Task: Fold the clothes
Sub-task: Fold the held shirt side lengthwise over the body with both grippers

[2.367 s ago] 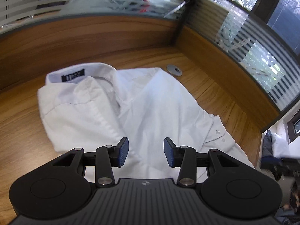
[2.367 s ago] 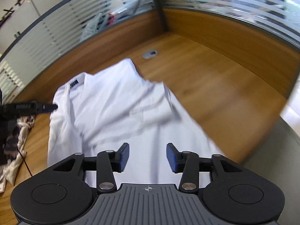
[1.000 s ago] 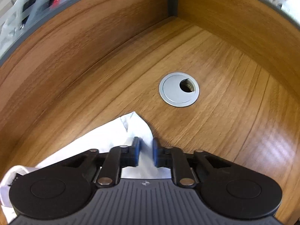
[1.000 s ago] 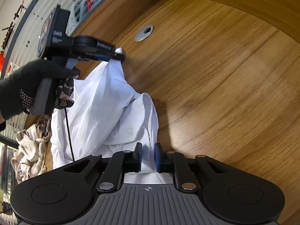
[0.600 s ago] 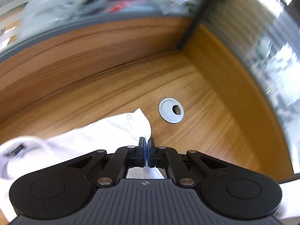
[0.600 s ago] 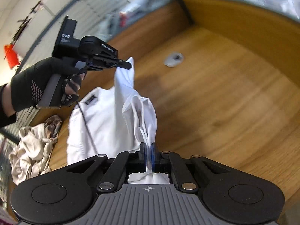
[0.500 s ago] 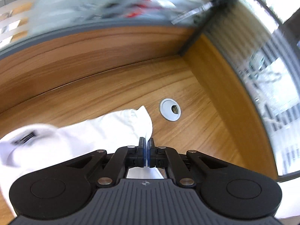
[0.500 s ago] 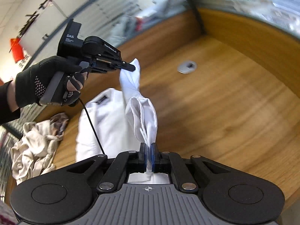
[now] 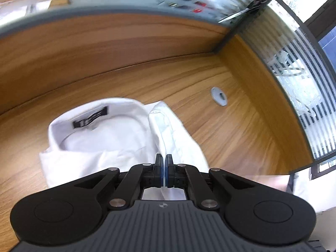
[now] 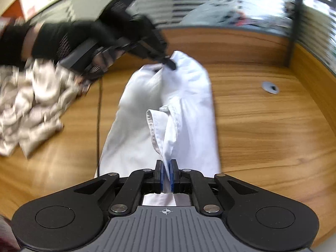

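A white dress shirt (image 9: pixel 109 145) lies on the wooden desk (image 9: pixel 231 134), its collar and black label facing up. My left gripper (image 9: pixel 163 163) is shut on a raised edge of the shirt's right side. In the right wrist view the same shirt (image 10: pixel 189 109) stretches away from me, its right half lifted and folded toward the left. My right gripper (image 10: pixel 167 168) is shut on the shirt's hemmed lower edge. The left gripper (image 10: pixel 168 64), held by a black-gloved hand (image 10: pixel 69 40), pinches the cloth at the far end.
A round grey cable grommet (image 9: pixel 219 96) sits in the desk toward the back corner. Wooden partition walls with striped glass (image 9: pixel 294 63) rise behind and to the right. A crumpled beige garment (image 10: pixel 31 103) lies on the left, with a thin black cable (image 10: pixel 98 113) beside the shirt.
Both grippers closed on the shirt's right edge, then lifted it and carried it leftward over the shirt body. The collar and label have come into the left wrist view.
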Available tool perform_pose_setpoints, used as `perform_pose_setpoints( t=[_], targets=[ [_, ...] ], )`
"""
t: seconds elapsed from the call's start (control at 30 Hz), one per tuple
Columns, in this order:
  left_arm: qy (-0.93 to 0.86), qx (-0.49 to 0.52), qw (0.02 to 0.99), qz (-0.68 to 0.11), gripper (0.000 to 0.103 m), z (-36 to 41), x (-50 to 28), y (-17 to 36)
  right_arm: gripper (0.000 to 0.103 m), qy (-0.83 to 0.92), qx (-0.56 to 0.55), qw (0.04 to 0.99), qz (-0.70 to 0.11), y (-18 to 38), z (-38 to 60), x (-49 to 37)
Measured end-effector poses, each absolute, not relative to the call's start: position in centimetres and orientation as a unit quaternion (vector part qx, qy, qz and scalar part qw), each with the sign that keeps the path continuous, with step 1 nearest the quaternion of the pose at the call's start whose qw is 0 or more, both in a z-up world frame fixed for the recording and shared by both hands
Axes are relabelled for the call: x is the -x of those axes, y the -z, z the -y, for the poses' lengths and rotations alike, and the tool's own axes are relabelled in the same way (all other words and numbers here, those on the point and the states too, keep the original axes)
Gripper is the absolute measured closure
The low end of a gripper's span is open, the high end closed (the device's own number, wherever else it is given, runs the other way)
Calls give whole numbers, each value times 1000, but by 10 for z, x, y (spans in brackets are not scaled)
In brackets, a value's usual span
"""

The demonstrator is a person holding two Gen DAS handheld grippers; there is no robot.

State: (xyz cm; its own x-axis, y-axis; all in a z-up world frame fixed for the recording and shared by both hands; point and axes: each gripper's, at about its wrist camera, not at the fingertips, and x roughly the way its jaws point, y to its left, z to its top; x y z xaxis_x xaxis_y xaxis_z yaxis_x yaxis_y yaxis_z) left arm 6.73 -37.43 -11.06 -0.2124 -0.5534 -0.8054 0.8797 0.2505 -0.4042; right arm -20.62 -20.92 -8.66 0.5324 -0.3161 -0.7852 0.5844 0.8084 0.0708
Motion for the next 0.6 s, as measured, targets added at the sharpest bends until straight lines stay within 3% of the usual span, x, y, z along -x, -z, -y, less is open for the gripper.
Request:
perform_pose_setpoints(
  t=[0.23, 0.4, 0.6],
  targets=[
    [578, -171, 622, -500, 101, 359, -68, 126, 94, 256, -90, 841, -468, 130, 175, 175],
    [590, -195, 641, -450, 101, 351, -56, 137, 93, 249, -83, 837, -481, 151, 181, 176],
    [611, -153, 669, -394, 102, 334, -38, 97, 96, 260, -61, 847, -459, 128, 175, 192]
  ],
)
